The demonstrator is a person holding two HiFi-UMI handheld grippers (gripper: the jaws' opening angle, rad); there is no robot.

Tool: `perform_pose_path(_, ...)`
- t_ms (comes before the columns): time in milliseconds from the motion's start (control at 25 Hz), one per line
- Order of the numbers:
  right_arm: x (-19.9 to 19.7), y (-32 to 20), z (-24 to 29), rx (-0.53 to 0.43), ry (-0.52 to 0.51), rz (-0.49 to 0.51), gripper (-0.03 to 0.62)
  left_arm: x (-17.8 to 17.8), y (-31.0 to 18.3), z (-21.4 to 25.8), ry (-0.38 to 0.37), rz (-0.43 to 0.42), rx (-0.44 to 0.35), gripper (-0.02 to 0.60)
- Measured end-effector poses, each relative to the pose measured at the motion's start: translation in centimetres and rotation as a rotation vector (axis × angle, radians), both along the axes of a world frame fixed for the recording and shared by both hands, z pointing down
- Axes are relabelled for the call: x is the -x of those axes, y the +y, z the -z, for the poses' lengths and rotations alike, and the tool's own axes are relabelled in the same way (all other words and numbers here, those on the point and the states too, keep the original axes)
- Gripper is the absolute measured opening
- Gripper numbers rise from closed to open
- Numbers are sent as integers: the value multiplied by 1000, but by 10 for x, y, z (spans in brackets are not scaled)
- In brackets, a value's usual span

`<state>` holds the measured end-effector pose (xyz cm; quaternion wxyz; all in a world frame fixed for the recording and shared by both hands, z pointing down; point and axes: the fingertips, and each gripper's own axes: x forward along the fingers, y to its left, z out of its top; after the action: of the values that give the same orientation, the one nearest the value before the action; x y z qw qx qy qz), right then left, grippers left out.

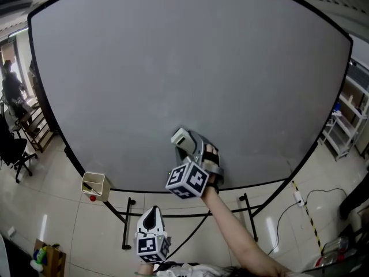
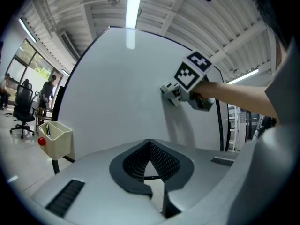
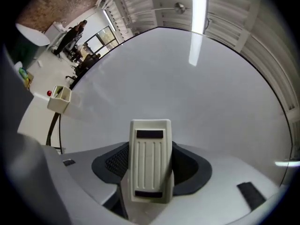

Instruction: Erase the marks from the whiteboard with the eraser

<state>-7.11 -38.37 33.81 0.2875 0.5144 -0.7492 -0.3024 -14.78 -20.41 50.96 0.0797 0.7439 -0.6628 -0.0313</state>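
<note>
A large whiteboard (image 1: 190,74) on a black stand fills the head view; I see no marks on its grey-white face. My right gripper (image 1: 190,149) is shut on the cream ribbed eraser (image 3: 150,161), which it holds against the board's lower middle (image 1: 180,137). In the right gripper view the eraser stands upright between the jaws. My left gripper (image 1: 153,221) hangs low in front of the stand, away from the board, its jaws closed together with nothing between them (image 2: 149,170). From the left gripper view the right gripper (image 2: 187,86) shows at the board.
A cream marker holder (image 1: 95,184) with a red knob hangs at the board's lower left edge. An office chair (image 1: 14,152) and people stand at the far left. White shelving (image 1: 346,120) is at the right; a cable and power strip (image 1: 298,198) lie on the tiled floor.
</note>
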Motion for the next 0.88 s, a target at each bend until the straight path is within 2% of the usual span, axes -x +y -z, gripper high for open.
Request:
perform_pose_path(80,0,1,-6,23,-61,39,279,4,2,-2,8,13,5,2)
perform_pose_path(120,-4,1,10,8,-111,50,278,6,4,-4,8,19,10,2)
perform_pose_path(200,-18,-2,75,-62,-195,42,278,10,5,-8,12,31,19,2)
perform_pose_path(320,-37,-1,194,-115,-318,68,278,12,3,-7,17,34,19,2)
perform_pose_path(400,-42,-3,224,-93,-354,54,278,12,0,-6,15,31,15,2)
perform_pose_path(520,-33,-7,191,-78,-275,-12,278,9,-1,-6,14,24,13,2)
perform_pose_path(640,-15,-3,93,-64,-105,-47,278,8,2,-7,17,27,12,2)
perform_pose_path(720,-7,-2,23,-17,-6,-51,278,12,3,-8,17,32,17,2)
perform_pose_path(800,-3,-2,-19,49,2,-18,278,16,4,-10,19,40,21,2)
perform_pose_path(880,-2,-1,-21,80,-52,19,278,18,5,-11,21,47,25,2)
